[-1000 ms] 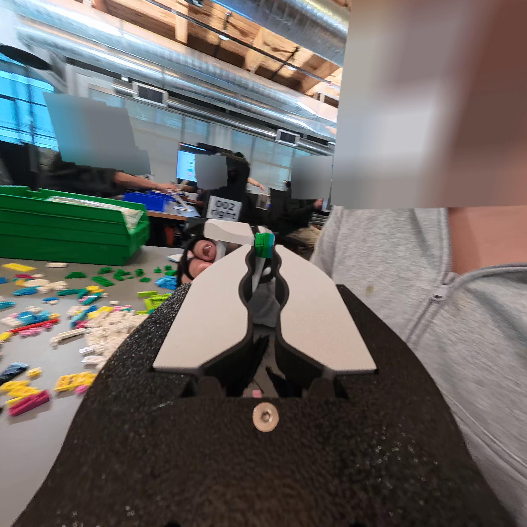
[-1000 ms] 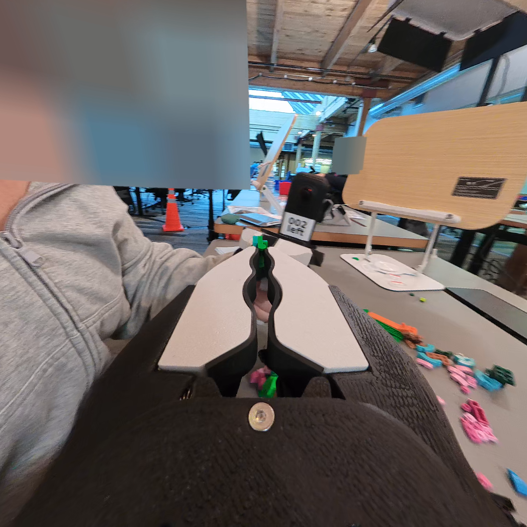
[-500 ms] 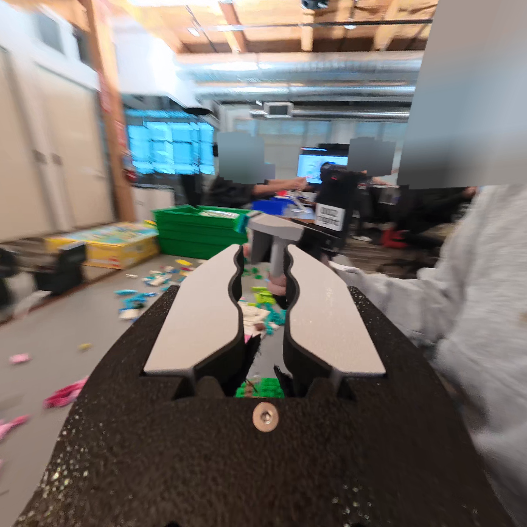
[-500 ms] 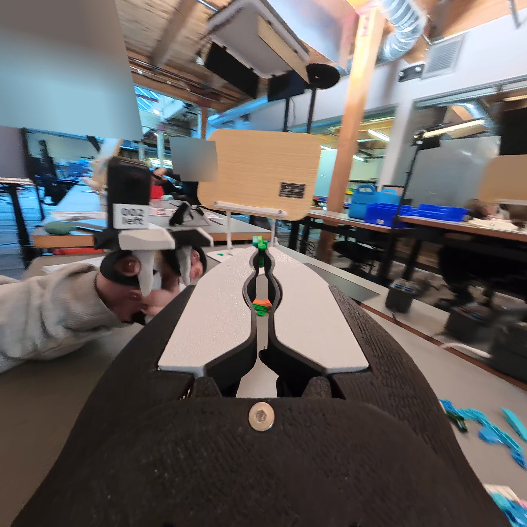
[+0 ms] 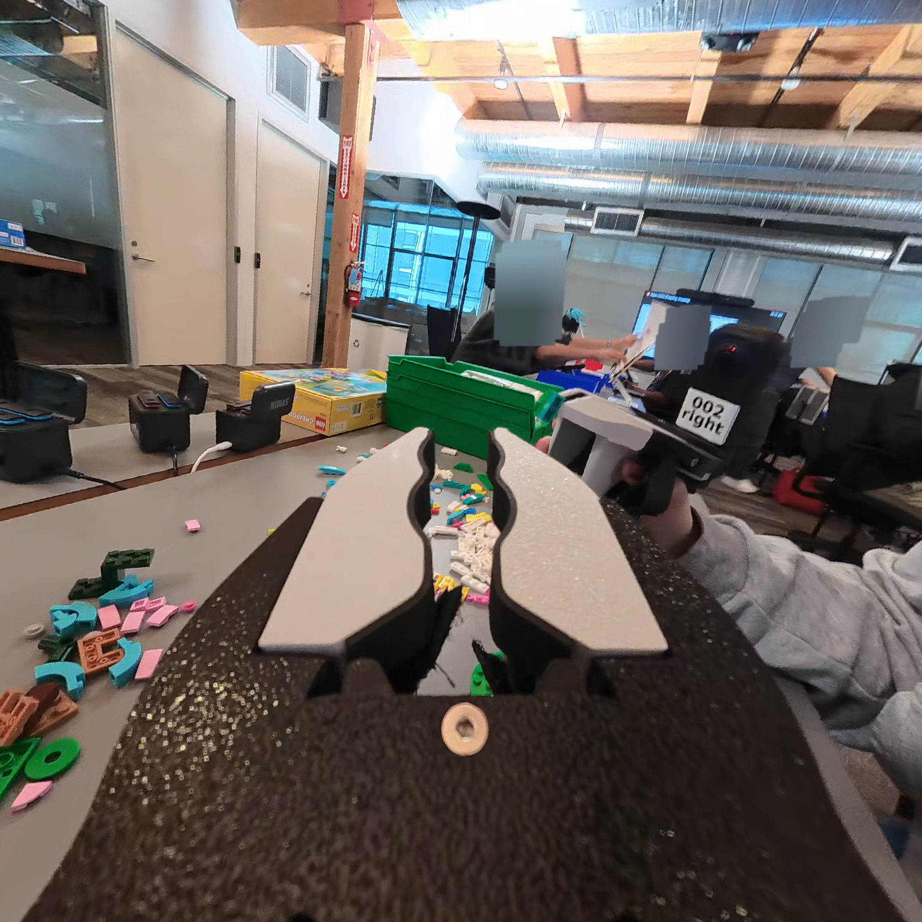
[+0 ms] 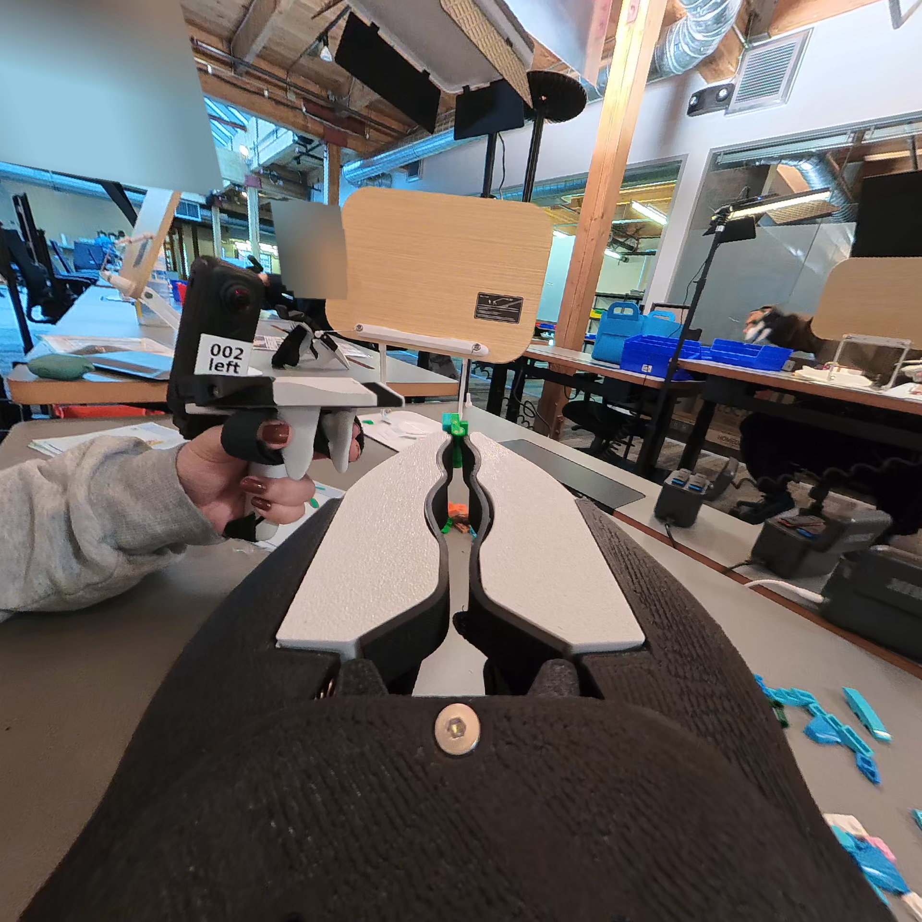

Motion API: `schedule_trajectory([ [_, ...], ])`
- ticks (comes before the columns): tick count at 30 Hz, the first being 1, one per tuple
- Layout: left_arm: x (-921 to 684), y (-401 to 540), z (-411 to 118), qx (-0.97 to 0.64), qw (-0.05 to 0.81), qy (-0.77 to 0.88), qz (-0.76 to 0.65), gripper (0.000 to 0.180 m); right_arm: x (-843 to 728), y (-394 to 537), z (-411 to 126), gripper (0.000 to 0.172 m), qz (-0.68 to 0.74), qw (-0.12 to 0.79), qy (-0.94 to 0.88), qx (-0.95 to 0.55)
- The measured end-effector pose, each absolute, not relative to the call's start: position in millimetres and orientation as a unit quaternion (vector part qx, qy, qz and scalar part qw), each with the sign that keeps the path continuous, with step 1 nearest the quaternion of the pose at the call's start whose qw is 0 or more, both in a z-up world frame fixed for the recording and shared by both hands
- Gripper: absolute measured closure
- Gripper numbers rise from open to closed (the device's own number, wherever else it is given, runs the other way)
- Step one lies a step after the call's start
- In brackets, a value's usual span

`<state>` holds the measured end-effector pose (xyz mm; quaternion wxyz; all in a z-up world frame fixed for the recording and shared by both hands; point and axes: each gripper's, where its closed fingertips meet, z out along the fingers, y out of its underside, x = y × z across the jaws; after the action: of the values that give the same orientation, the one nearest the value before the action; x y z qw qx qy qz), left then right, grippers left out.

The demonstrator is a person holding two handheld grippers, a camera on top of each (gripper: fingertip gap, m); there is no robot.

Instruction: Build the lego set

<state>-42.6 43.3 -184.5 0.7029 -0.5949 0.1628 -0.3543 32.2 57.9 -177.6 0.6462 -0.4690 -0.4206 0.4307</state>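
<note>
Left gripper [image 5: 459,444] is spread apart with nothing between its fingers, held above the grey table [image 5: 149,499] and aimed at a scatter of small white and coloured bricks [image 5: 469,539], near but not touching. More loose bricks [image 5: 95,633], pink, teal, green and brown, lie on the table to its left. A green bin [image 5: 449,404] stands past the scatter, a yellow box [image 5: 319,399] just beside it. Right gripper [image 6: 455,439] is pressed together, pinching a small green and teal brick piece [image 6: 454,426] at its fingertips, the piece sticking up above the tips; it is raised off the table. In the left wrist view the same piece [image 5: 548,404] shows teal at the right gripper's tip. Light wooden board on a white stand [image 6: 439,269] sits behind. Blue bricks [image 6: 828,723] lie to the right.
</note>
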Motion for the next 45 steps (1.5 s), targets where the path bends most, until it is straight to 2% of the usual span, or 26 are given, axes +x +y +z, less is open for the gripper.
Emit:
schedule_trajectory([
  [14, -31.6, 44.1, -191.4, -0.610, 0.699, 0.188, -0.323, 0.161, 26.6, 57.2, -185.7, 0.171, 0.406, 0.643, -0.440, -0.478],
  [18, -28.4, 41.3, -189.9, -0.610, 0.706, 0.209, -0.291, 0.159, 22.4, 55.1, -191.9, 0.171, 0.341, 0.667, -0.473, -0.464],
  [24, -5.0, 25.9, -184.0, -0.600, 0.641, 0.215, -0.428, 0.140, 17.8, 34.4, -193.5, 0.171, 0.195, 0.734, -0.544, -0.357],
  [28, 11.3, 19.4, -195.2, -0.614, 0.573, 0.233, -0.490, 0.135, 16.4, 17.6, -187.9, 0.171, 0.190, 0.751, -0.554, -0.305],
  [35, 21.2, 8.6, -189.5, -0.589, 0.528, 0.228, -0.568, 0.143, 15.3, 5.8, -188.3, 0.171, 0.156, 0.765, -0.570, -0.256],
  [40, 22.7, 3.5, -188.5, -0.578, 0.511, 0.232, -0.593, 0.164, 13.1, -0.8, -188.2, 0.171, 0.156, 0.767, -0.574, -0.241],
  [45, 22.6, 0.9, -188.2, -0.572, 0.498, 0.233, -0.609, 0.164, 13.2, -2.7, -187.7, 0.172, 0.156, 0.768, -0.574, -0.236],
])
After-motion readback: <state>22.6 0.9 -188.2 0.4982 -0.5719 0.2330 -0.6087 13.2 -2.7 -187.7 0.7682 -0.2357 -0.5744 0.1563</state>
